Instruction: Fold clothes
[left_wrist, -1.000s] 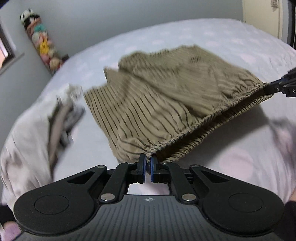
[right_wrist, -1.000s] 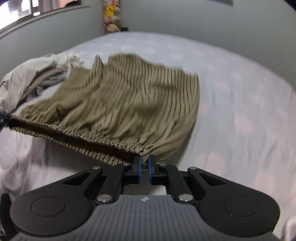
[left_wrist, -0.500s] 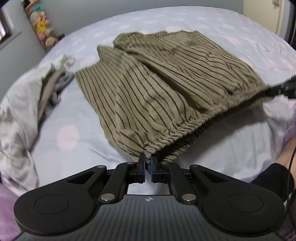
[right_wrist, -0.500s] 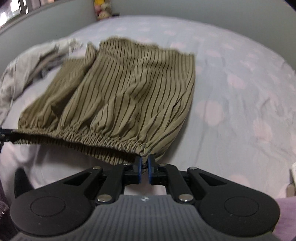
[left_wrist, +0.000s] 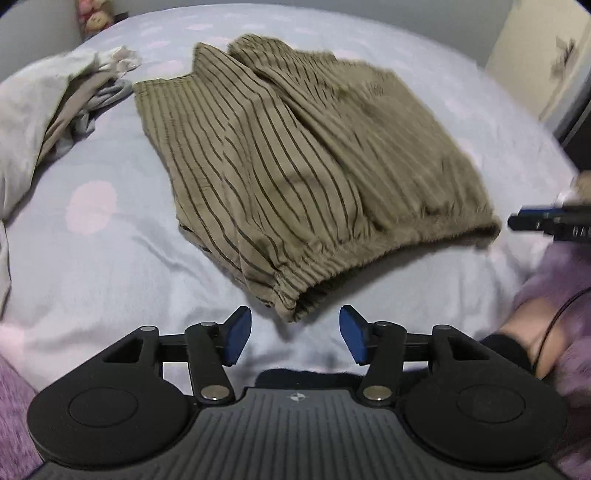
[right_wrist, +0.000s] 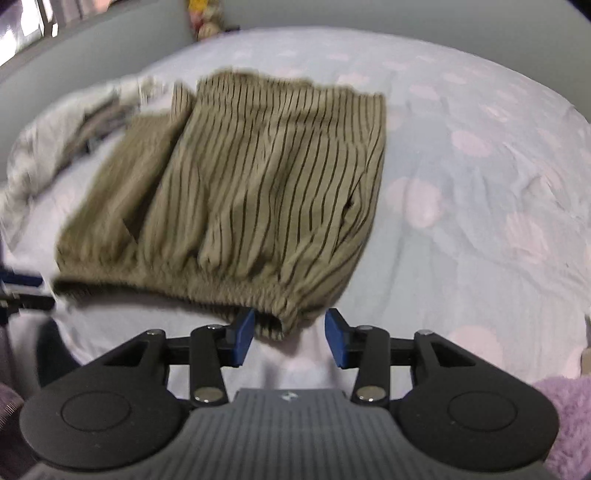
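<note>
The shorts (left_wrist: 314, 177) lie flat on the bed (left_wrist: 110, 258), waistband running crosswise between both tools; the left tool (left_wrist: 291, 334) gapes wide just short of its corner, the right tool (right_wrist: 290, 334) wide around the other

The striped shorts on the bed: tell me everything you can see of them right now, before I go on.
The striped shorts are olive-tan with thin dark vertical stripes, in a soft woven-looking cloth. They lie spread on the bedsheet, the gathered elastic waistband toward the cameras and the leg hems at the far end. One leg partly overlaps the other, leaving folds. The left gripper is open and clear of the cloth. The right gripper is open too, with the waistband corner between its fingers. A grey clothes pile lies alongside.
</note>
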